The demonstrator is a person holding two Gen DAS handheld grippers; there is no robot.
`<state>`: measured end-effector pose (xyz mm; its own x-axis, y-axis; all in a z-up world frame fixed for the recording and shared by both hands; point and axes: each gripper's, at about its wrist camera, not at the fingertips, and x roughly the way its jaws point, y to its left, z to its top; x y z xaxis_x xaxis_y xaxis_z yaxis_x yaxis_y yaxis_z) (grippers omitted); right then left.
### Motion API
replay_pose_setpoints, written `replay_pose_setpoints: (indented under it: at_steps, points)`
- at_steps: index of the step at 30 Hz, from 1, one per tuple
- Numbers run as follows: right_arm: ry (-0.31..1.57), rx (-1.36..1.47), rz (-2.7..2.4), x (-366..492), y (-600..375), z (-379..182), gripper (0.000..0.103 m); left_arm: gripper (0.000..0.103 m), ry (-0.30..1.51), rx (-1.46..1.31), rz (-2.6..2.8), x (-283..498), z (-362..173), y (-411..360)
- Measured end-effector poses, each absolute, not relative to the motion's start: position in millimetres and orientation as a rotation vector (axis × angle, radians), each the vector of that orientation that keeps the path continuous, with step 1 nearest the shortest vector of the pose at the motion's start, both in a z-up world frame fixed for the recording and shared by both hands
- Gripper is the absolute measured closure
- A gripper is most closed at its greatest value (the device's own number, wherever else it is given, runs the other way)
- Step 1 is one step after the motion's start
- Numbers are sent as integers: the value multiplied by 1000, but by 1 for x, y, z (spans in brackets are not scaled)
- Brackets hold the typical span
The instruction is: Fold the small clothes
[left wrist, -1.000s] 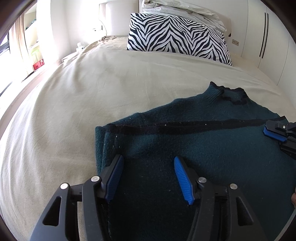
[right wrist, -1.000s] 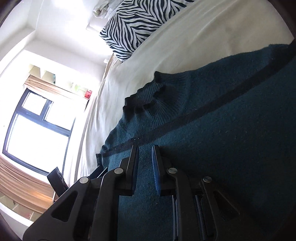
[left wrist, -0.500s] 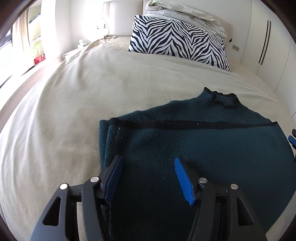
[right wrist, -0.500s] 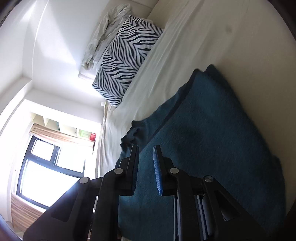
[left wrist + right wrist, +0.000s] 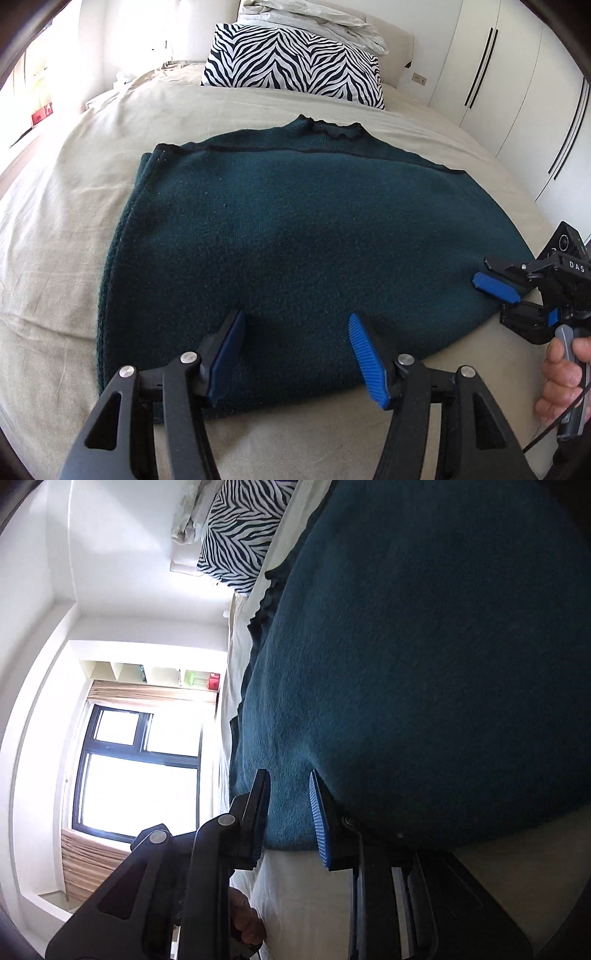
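Both grippers have pulled back to the sweater's (image 5: 295,229) near hem: left gripper (image 5: 295,354) wide, right gripper (image 5: 290,812) narrowly parted.

The sweater (image 5: 424,664) runs off the right-wrist view's top edge, and the right tongs (image 5: 506,299) hide its corner in the left-wrist view.

The sweater (image 5: 295,229) lies flat on the bed (image 5: 66,221), collar toward the pillow (image 5: 295,62) at the head. The left gripper (image 5: 295,347) sits over the sweater's near hem. The right gripper (image 5: 513,299) is at its right edge. Wardrobe doors (image 5: 517,74) stand right of the bed.
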<state>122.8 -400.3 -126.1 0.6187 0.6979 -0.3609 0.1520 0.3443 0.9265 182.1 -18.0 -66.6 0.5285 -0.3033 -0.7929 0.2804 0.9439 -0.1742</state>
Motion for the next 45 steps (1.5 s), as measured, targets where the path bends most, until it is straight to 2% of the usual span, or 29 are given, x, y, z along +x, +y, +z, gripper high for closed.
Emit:
replay_pose_setpoints:
  at_steps: [7,10,12,13,14,15,16,23,35,37,39,40,42,45]
  points:
    - [652,1299,179,57,-512,-122,82,41,932,-155,-360,173,-69,35]
    - [599,1295,97,30,-539,-110,81,46,933,-239,-352,169,-66,60]
    - [584,1249,53,18,-543,-97,77,45,902,-266,-299,161,-55,76]
    - [583,1232,48,12,-542,-91,64,44,882,-299,-293,158,-51,85]
    - [581,1213,38,7,-540,-85,42,38,868,-340,-286,155,-47,94]
    - [571,1182,18,4,-535,-78,36,31,863,-379,-276,155,-46,102]
    - [557,1146,10,1,-530,-70,31,30,875,-411,-273,157,-48,109]
    - [644,1015,247,40,-456,-25,31,30,1019,-659,-371,187,-80,132]
    - [767,902,469,134,-357,9,31,32,1139,-851,-496,247,-102,130]
    - [809,885,501,157,-334,8,31,43,1159,-854,-495,251,-103,129]
    - [855,880,524,179,-315,2,31,64,1179,-871,-500,251,-108,129]
    - [879,882,536,191,-304,-2,31,70,1184,-884,-498,250,-111,130]
    - [921,881,573,211,-281,-10,31,88,1187,-910,-500,248,-116,134]
    - [982,871,622,236,-246,-22,31,89,1172,-946,-512,246,-121,140]
